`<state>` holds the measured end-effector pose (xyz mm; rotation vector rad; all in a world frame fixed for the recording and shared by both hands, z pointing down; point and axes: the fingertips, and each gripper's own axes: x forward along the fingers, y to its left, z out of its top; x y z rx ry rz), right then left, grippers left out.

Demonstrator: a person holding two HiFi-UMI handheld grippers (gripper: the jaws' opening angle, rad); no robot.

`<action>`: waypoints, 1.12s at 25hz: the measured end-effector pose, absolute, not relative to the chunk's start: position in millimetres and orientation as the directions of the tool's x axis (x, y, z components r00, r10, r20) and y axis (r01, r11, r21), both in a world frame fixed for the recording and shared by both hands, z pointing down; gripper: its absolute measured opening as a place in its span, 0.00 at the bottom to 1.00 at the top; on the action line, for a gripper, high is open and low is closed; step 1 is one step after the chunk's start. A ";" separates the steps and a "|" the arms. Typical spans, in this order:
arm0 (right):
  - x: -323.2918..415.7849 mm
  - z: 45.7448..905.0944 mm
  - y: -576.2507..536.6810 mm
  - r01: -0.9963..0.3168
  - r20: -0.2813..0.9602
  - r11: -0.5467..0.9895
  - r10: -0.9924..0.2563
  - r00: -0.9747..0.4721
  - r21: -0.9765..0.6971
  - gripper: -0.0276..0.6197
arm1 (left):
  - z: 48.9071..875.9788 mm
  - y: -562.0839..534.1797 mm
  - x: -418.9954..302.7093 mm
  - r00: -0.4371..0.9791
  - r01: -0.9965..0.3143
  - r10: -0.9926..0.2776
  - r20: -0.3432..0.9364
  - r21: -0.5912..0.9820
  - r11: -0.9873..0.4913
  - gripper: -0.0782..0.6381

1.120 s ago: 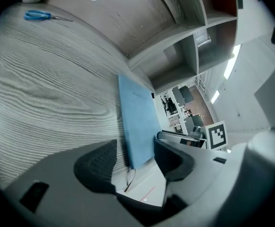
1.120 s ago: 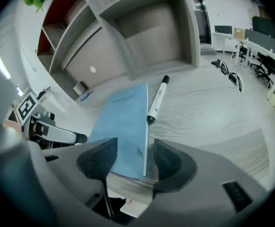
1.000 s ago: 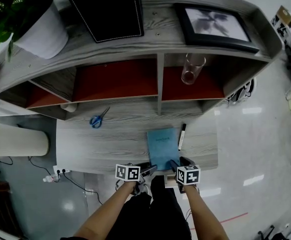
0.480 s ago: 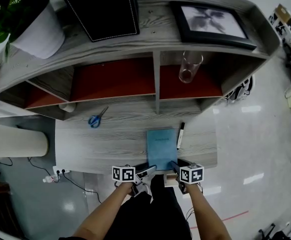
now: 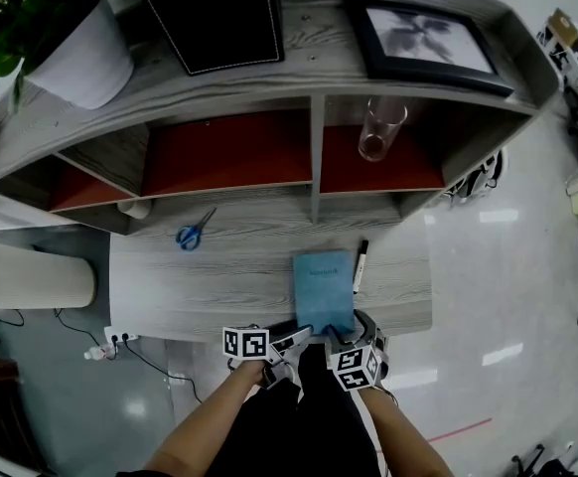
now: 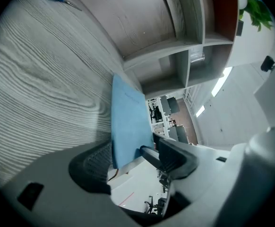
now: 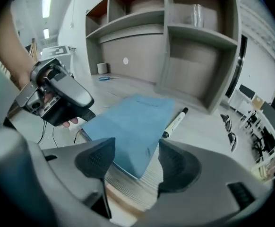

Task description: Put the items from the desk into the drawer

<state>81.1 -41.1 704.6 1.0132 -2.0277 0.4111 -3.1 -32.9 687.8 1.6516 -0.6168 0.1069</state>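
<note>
Two hand-held grippers meet a blue notebook at the near edge of a grey wooden desk.

Since a second ago the right gripper has rolled and shifted left. Its jaws have just been opening and stand wide, facing the notebook's near end. The left gripper is also wide, with the notebook's corner between its jaws, unpressed. The notebook is thin, plain and light blue, and slightly overhangs the desk's front edge.

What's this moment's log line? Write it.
left gripper: jaws just opening, blue notebook corner between, unclamped | right gripper: jaws just opening, notebook edge between, unclamped | marker, scissors: on desk
</note>
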 end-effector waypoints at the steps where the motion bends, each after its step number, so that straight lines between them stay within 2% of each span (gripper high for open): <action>1: 80.5 701.8 -40.5 -0.766 0.776 0.635 -0.532 -0.339 0.101 0.48 | 688.4 -32.6 -2.8 0.850 -0.449 -0.329 0.410 0.892 -0.047 0.53; 4: 80.7 698.1 -40.4 -0.754 0.764 0.636 -0.565 -0.311 0.163 0.49 | 691.6 -32.5 -2.3 0.849 -0.449 -0.329 0.414 0.893 -0.034 0.53; 9: 96.0 687.7 -52.5 -0.824 0.740 0.543 -0.619 -0.264 0.161 0.50 | 690.7 -34.7 -2.7 0.848 -0.446 -0.333 0.412 0.894 -0.030 0.53; 11: 76.8 687.1 -46.5 -0.747 0.733 0.648 -0.580 -0.356 0.150 0.50 | 688.2 -36.1 -3.0 0.849 -0.444 -0.336 0.408 0.895 -0.034 0.53; 13: 48.5 691.3 -31.6 -0.601 0.739 0.784 -0.496 -0.457 0.155 0.50 | 685.9 -37.4 -2.2 0.850 -0.440 -0.339 0.403 0.897 -0.037 0.53; 15: 26.0 698.2 -16.0 -0.473 0.756 0.865 -0.421 -0.502 0.167 0.51 | 683.4 -38.0 -0.6 0.852 -0.435 -0.342 0.397 0.900 -0.039 0.53; 17: 12.4 706.6 -4.7 -0.403 0.776 0.898 -0.378 -0.504 0.176 0.52 | 680.2 -38.0 0.6 0.851 -0.436 -0.347 0.394 0.899 -0.048 0.53; 21: 3.3 722.3 0.2 -0.354 0.803 0.913 -0.361 -0.473 0.203 0.53 | 674.8 -39.1 4.1 0.854 -0.433 -0.349 0.385 0.899 -0.067 0.53; 28: 6.5 727.3 -13.8 -0.389 0.808 0.888 -0.408 -0.425 0.244 0.53 | 670.8 -43.6 7.9 0.865 -0.412 -0.345 0.366 0.908 -0.071 0.53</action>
